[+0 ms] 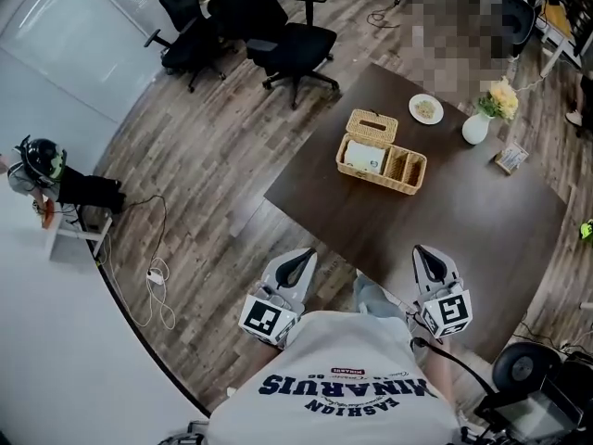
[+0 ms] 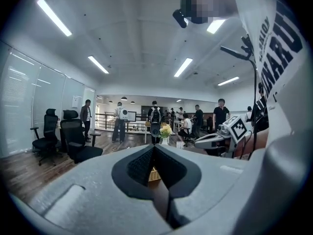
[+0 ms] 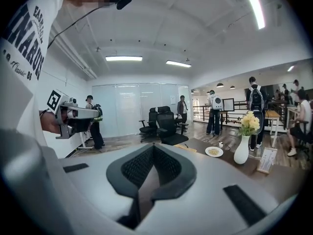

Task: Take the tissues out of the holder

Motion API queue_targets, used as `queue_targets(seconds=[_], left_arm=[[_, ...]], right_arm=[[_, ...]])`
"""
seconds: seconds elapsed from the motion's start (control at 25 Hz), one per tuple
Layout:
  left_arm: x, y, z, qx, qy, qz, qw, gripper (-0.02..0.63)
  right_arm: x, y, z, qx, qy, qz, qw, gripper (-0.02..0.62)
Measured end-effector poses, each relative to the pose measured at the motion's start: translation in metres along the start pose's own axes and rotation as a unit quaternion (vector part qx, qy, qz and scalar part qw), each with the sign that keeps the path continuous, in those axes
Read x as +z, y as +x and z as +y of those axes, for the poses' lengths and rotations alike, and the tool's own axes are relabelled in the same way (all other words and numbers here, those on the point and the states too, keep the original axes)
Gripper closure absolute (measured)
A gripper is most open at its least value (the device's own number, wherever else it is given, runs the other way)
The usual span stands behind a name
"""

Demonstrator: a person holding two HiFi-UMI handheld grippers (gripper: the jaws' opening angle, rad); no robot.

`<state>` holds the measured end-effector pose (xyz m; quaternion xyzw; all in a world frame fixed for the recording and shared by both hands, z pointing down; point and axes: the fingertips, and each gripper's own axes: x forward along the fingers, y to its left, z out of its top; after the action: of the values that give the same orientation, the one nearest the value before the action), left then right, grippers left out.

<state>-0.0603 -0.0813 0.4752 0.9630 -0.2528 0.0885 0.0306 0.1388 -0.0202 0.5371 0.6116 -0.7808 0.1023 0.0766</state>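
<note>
A wicker holder (image 1: 410, 171) stands on the dark brown table (image 1: 482, 221). It has a lidded tissue box (image 1: 372, 126) at its far end and a white tissue roll (image 1: 363, 158) lying in one compartment. Both grippers hang close to my body, well short of the holder. My left gripper (image 1: 305, 254) is off the table's near-left edge, shut and holding nothing. My right gripper (image 1: 424, 251) is over the table's near edge, also shut and holding nothing. In the left gripper view a strip of the wicker holder (image 2: 153, 174) shows in the gap below the meeting tips (image 2: 154, 148).
Beyond the holder the table carries a small plate (image 1: 425, 108), a white vase with yellow flowers (image 1: 477, 126) and a card stand (image 1: 510, 158). Black office chairs (image 1: 287, 44) stand on the wood floor behind the table. A cable (image 1: 157, 276) lies on the floor at left. Several people stand farther back.
</note>
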Motion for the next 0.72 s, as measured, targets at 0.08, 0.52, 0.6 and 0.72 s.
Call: queue_targets(seconds=[0.08,0.52,0.6,0.72], left_arm=[[0.007,0.024,0.001,-0.001,0.001,0.005,1.0000,0.601],[0.032,0.090,-0.006,-0.018,0.009,0.030,0.9994,0.601],[0.035,0.099,-0.004,-0.025,0.012,0.027,0.9993,0.601],[0.036,0.112,-0.003,-0.044,0.010,0.026,0.9986,0.601]], right_arm=[[0.003,0.011,-0.019,0.002,-0.020,0.008,1.000,0.588],[0.021,0.054,-0.092,0.031,-0.014,-0.013,0.999,0.588],[0.021,0.057,-0.092,0.027,-0.010,-0.012,1.000,0.588],[0.020,0.058,-0.087,0.024,-0.016,-0.005,1.000,0.588]])
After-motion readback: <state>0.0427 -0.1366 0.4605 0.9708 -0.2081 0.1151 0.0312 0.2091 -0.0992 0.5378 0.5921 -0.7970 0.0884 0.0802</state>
